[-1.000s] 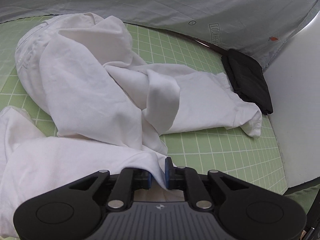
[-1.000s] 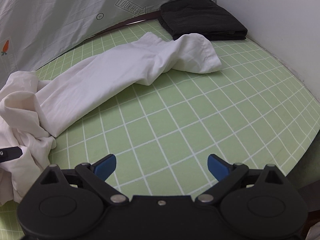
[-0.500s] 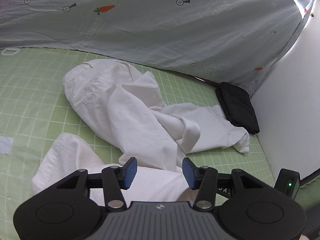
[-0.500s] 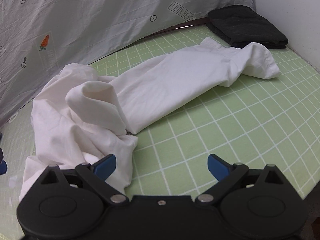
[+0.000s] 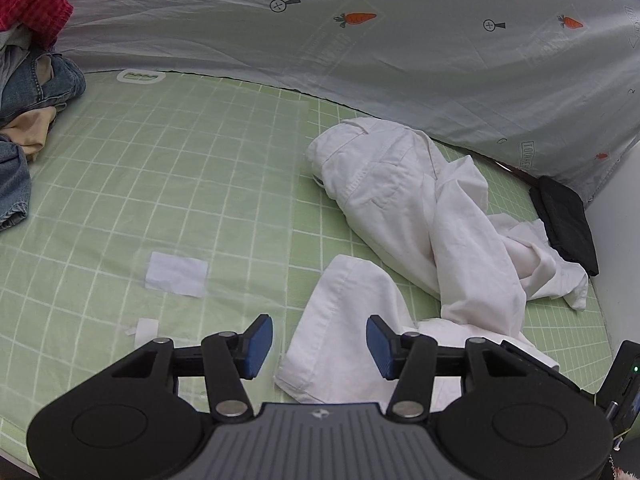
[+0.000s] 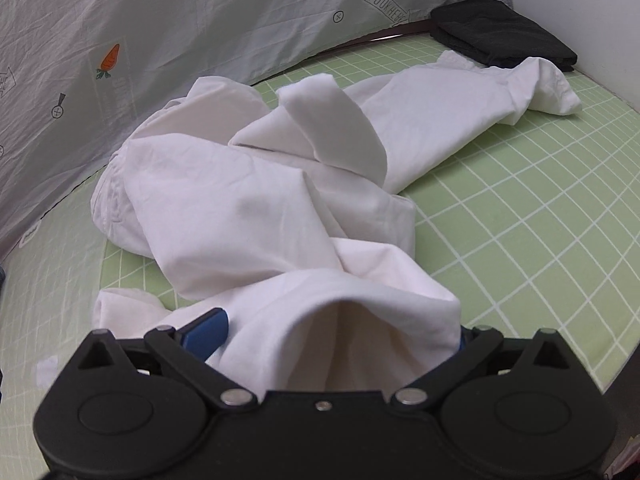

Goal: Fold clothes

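Note:
White trousers (image 5: 400,200) lie crumpled on the green grid mat (image 5: 180,200), waistband toward the grey sheet, legs twisted over each other. My left gripper (image 5: 319,340) is open above the hem end of one leg, and its blue pads touch nothing. In the right wrist view the trousers (image 6: 240,208) fill the middle. A raised fold of the cloth bulges between the wide-spread fingers of my right gripper (image 6: 334,336). That gripper is open, and the cloth hides its right pad.
A folded black garment (image 5: 564,220) (image 6: 504,32) lies at the mat's far right by the white wall. Jeans (image 5: 36,80) and a red garment (image 5: 36,8) are piled at far left. A grey carrot-print sheet (image 5: 360,40) backs the mat. A white patch (image 5: 176,274) sits on it.
My left gripper let go of the white cloth, opened and drew back leftward, bringing the clothes pile into view. My right gripper moved left over the trousers, so cloth now sits between its fingers.

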`<act>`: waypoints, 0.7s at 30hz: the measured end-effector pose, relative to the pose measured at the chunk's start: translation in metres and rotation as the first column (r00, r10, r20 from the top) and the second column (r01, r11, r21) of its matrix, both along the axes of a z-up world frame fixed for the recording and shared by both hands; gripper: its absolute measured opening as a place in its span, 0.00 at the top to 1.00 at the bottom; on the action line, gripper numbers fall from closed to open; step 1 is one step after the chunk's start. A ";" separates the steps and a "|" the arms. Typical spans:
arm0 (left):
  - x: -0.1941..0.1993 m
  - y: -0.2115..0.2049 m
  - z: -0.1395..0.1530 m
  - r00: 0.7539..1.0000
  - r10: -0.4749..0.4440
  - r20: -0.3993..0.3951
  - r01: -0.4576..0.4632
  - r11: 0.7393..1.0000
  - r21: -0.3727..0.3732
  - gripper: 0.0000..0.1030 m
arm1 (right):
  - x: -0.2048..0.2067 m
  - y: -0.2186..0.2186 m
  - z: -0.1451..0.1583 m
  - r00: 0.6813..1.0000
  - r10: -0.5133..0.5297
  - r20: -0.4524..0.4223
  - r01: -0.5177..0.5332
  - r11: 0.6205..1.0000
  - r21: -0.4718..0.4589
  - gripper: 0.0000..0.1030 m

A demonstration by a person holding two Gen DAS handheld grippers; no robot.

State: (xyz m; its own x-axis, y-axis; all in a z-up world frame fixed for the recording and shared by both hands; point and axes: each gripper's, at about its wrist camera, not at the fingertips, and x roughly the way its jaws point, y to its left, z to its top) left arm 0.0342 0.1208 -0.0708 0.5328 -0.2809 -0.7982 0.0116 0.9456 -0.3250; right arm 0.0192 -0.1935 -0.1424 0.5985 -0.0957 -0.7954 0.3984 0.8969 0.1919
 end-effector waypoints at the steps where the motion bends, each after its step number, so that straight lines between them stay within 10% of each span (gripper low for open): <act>1: 0.001 0.005 -0.003 1.000 0.002 -0.009 -0.002 1.000 0.004 0.49 | -0.001 0.002 -0.002 1.000 -0.017 -0.009 0.017 1.000 0.003 0.00; 16: 0.015 0.000 -0.021 0.995 -0.070 -0.068 0.072 0.997 0.030 0.48 | 0.002 0.002 -0.032 0.992 -0.075 -0.100 0.089 0.985 0.145 0.01; 21: 0.026 -0.014 -0.019 0.997 -0.049 -0.062 0.051 0.998 0.031 0.48 | 0.006 -0.015 -0.028 0.998 0.002 -0.068 0.011 0.982 0.191 0.28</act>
State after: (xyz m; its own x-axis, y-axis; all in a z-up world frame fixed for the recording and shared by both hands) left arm 0.0597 0.1065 -0.0898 0.4691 -0.2792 -0.8378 0.0400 0.9544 -0.2957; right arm 0.0255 -0.2084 -0.1707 0.5430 0.0590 -0.8376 0.4203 0.8445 0.3320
